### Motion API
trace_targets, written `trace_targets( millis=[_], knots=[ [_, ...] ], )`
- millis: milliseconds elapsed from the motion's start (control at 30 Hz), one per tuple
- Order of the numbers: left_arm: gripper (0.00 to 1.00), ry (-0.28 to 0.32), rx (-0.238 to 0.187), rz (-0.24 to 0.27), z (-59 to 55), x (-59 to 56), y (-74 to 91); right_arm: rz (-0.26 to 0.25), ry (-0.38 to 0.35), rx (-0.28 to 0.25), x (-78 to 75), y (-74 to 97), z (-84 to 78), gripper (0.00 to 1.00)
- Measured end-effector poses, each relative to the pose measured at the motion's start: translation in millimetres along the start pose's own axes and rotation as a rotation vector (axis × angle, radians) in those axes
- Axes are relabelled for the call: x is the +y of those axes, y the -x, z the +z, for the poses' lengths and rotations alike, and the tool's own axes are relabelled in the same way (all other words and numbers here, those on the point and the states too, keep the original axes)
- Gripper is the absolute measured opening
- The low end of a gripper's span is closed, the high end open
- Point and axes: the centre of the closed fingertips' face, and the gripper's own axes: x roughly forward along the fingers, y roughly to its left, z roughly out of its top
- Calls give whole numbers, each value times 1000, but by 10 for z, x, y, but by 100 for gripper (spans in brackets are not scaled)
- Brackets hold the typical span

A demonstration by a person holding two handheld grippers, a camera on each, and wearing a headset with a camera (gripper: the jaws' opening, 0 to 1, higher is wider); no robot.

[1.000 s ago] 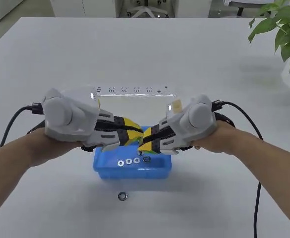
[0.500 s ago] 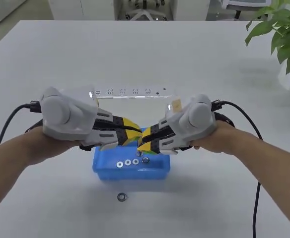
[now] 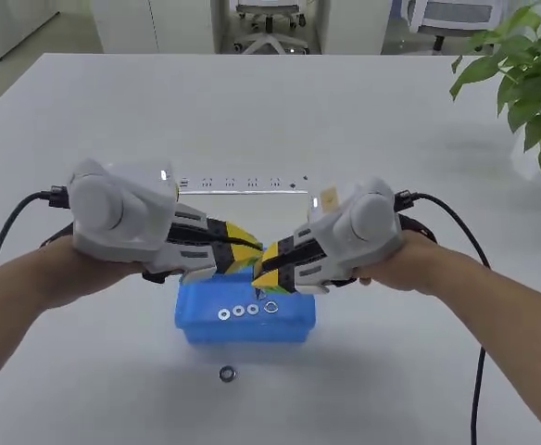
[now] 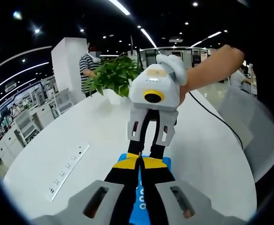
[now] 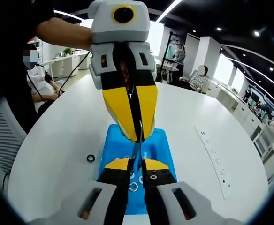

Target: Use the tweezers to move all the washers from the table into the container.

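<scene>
The left gripper and right gripper both clamp thin tweezers, arms pinched narrow; whether the tip holds anything is unclear. Four washers sit in the blue container. One washer lies on the table nearby. Picking it up likely needs a slow, straight descent.

1. White table: pale, flat top spanning the head view.
2. Power strip: white, lying flat on the table, its long side across the head view.
3. Potted plant: green leaves at the right edge; white pot standing on the table.
4. Office chairs: beyond the table's far edge.
5. Seated person: background, right gripper view.
</scene>
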Motion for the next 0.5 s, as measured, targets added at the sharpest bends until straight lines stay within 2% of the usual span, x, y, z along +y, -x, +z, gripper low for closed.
trace_targets(
  millis=[267, 500],
  knots=[
    [5, -6, 6, 2, 69, -85, 116, -8, -9, -20, 99, 61, 168, 16],
    [5, -9, 4, 2, 116, -186, 211, -15, -23, -18, 216, 124, 224, 21]
  ],
)
